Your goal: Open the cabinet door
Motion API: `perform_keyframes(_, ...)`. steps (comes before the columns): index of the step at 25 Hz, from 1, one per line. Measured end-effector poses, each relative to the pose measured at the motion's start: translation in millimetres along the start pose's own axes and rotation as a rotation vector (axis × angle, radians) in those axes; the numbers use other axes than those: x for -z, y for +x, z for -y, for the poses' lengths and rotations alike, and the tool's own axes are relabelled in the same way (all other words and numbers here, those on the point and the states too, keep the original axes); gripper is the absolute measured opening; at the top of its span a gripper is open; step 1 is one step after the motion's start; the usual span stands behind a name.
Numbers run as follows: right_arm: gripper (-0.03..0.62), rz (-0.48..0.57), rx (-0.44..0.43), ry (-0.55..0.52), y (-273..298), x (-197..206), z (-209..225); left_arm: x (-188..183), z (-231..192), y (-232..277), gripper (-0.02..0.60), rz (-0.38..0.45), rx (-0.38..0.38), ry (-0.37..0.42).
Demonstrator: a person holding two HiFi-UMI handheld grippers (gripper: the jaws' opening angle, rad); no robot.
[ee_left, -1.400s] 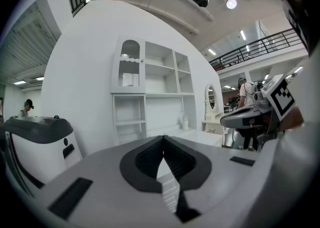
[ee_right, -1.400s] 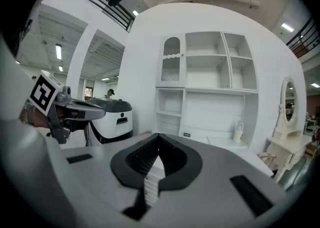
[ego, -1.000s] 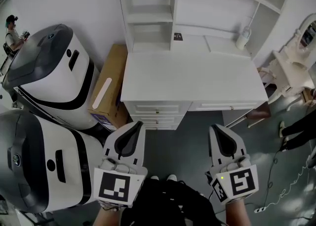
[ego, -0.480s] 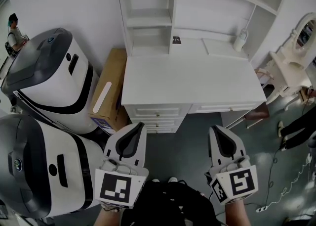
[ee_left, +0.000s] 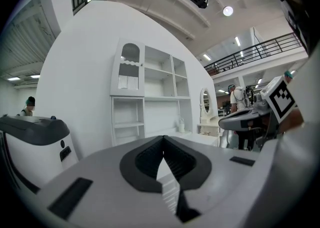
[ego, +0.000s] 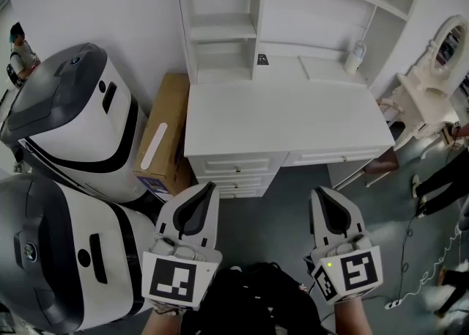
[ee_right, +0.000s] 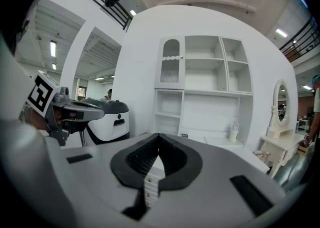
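A white desk (ego: 286, 117) with a shelf hutch (ego: 220, 26) stands ahead of me, its drawers (ego: 238, 168) facing me. The hutch's upper cabinet has an arched slatted door (ee_left: 129, 75), which also shows as the cabinet door (ee_right: 170, 68) in the right gripper view, and it looks closed. My left gripper (ego: 210, 185) hovers over the floor short of the drawers, shut and empty. My right gripper (ego: 316, 190) is level with it on the right, also shut with nothing in it. Both point at the desk, as the left gripper (ee_left: 163, 137) and right gripper (ee_right: 158, 135) show from their own cameras.
Two large white-and-black machines (ego: 80, 113) (ego: 66, 253) crowd the left side. A cardboard box (ego: 165, 132) leans between them and the desk. A white bottle (ego: 355, 56) stands on the desk. A vanity with mirror (ego: 432, 62) and a person's legs (ego: 440, 179) are at right.
The desk has slid slightly lower in the head view. Both grippers stay shut and keep nearly the same places.
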State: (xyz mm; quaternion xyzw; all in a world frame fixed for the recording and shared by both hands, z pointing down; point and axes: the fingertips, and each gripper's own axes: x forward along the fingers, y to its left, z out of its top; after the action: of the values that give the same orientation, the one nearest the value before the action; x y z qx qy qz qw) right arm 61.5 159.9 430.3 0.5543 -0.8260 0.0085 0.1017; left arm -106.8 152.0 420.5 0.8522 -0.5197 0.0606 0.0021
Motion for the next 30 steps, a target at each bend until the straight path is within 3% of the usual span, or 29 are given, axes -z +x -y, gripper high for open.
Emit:
perform_keyframes(11, 0.0, 0.011, 0.011, -0.029, 1.3, -6.0, -16.7, 2.5, -7.8, -11.9, 0.002, 0.015, 0.02, -0.006)
perform_keyframes(17, 0.0, 0.011, 0.007, -0.036, 6.7, -9.2, -17.7, 2.7, -21.1, -11.0, 0.002, 0.017, -0.007, -0.028)
perform_keyframes(30, 0.0, 0.024, -0.02, -0.039, 53.7, -12.1, 18.7, -4.9, -34.4, 42.0, 0.002, 0.014, -0.035, 0.011)
